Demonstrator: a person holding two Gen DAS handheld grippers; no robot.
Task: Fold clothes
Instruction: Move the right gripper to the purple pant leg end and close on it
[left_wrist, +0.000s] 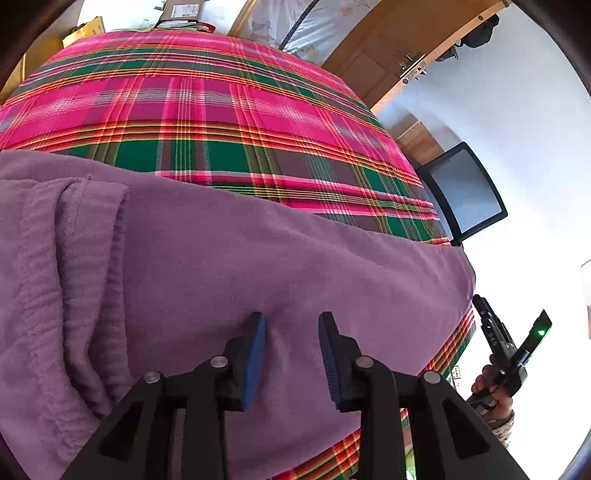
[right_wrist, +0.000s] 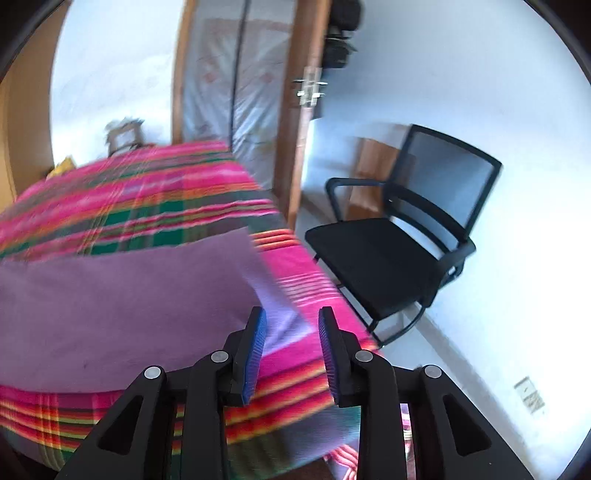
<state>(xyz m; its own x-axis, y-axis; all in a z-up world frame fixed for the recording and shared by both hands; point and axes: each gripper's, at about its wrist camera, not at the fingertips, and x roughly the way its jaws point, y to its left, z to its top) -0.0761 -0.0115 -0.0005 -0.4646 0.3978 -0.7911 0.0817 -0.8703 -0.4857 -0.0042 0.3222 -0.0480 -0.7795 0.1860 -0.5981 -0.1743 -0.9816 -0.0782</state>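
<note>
Black mesh chair (right_wrist: 402, 236) beside plaid-covered bed (left_wrist: 207, 110) (wooden door (left_wrist: 373, 62) behind).

Your left gripper (left_wrist: 292, 325) hangs over the mauve fleece garment (left_wrist: 221, 266), its blue-padded jaws parted with nothing pinched between them; whether the tips touch the cloth you cannot tell from here. The garment lies spread across the near part of the pink, green and orange plaid cloth (left_wrist: 207, 110) that covers the surface, with a thick ribbed fold bunched along its left side. Off the right edge, your right gripper (left_wrist: 491, 325) shows as a black bar with a small green light, held in a hand (left_wrist: 493, 391); its jaws are not readable. A black mesh-backed chair (left_wrist: 465, 192) stands beyond the surface's right edge, near a wooden door (left_wrist: 373, 62).
</note>
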